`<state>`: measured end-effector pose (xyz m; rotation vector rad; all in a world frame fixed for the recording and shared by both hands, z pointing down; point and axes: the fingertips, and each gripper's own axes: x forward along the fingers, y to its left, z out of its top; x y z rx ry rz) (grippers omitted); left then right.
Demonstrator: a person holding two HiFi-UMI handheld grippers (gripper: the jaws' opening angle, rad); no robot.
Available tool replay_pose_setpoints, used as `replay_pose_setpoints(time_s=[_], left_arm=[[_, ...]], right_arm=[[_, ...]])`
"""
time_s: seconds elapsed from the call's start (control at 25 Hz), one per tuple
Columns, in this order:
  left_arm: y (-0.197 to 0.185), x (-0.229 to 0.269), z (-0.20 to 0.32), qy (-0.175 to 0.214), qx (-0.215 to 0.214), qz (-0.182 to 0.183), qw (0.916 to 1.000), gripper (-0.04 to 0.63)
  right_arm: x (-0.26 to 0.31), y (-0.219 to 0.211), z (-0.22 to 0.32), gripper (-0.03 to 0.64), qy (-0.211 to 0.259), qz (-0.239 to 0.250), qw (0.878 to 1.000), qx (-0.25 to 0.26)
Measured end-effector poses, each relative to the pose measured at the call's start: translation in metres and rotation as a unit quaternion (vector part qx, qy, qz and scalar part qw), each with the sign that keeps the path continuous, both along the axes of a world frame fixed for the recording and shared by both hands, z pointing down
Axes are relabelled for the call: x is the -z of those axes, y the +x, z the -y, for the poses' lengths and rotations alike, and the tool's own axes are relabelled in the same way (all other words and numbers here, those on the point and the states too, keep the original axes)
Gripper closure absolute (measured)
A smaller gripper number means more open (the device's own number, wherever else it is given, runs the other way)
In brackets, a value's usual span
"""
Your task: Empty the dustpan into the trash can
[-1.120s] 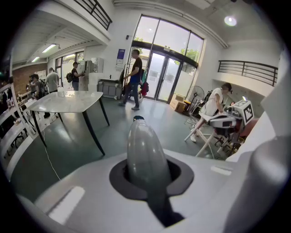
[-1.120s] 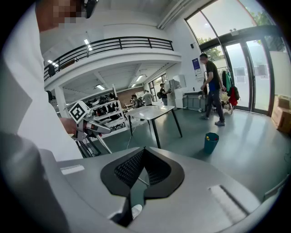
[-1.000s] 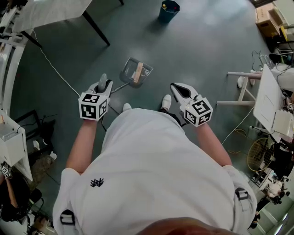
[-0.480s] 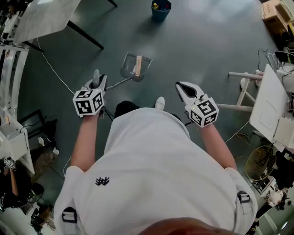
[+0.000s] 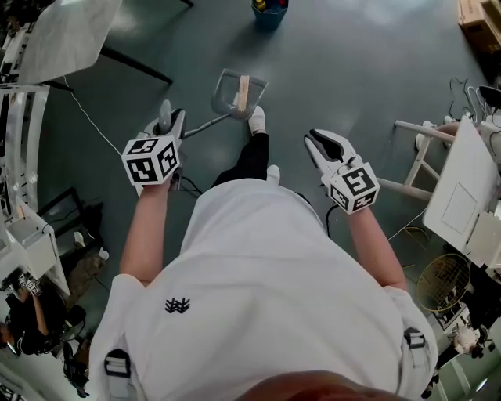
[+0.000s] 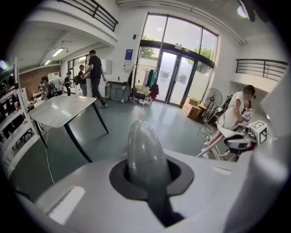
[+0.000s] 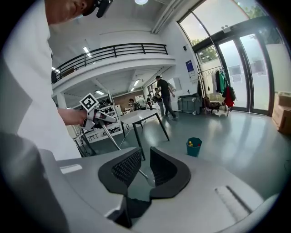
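Observation:
A clear dustpan (image 5: 237,94) with a strip of wood in it hangs just above the dark floor, ahead of the person's feet. Its thin shaft runs back to my left gripper (image 5: 168,125), which is shut on the grey handle (image 6: 144,154). The teal trash can (image 5: 268,9) stands at the top edge of the head view, beyond the dustpan; it also shows on the floor in the right gripper view (image 7: 194,147). My right gripper (image 5: 322,145) is held out at the right, its jaws a little apart with nothing between them (image 7: 144,170).
A white table (image 5: 70,31) with black legs stands at the far left, beside a white rack (image 5: 19,117). A cable (image 5: 94,125) trails over the floor. A white stand (image 5: 423,157) and a desk (image 5: 462,196) are at the right. People stand in the background (image 6: 95,77).
The person has walked forward: the trash can has come nearer and the dustpan has moved ahead with the left gripper. One foot has stepped up beside the dustpan.

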<state>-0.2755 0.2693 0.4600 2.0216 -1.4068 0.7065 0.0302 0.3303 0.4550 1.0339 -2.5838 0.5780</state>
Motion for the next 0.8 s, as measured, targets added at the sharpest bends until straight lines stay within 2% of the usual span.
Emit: replay_pose_setpoints(time_s=[0.2,0.36,0.52,0.8], left_arm=[[0.011,-0.001,0.082,-0.004,-0.024,-0.003,0.9997,0.525],[0.024,0.004,0.15,-0.005,-0.06,0.004,0.9982,0.525],[0.027,0.008,0.211,0.002,-0.085,0.014,0.9962,0.525],[0.043,0.016,0.292,0.0,-0.11,0.032,0.9934,0.525]], right_arm=[[0.007,0.018,0.063,0.572,-0.019,-0.013,0.999,-0.035],[0.022,0.026,0.125,0.572,-0.01,-0.036,0.998,-0.04],[0.028,0.022,0.183,0.572,-0.001,-0.033,0.997,-0.063],[0.024,0.027,0.25,0.572,-0.012,-0.03,0.999,-0.042]])
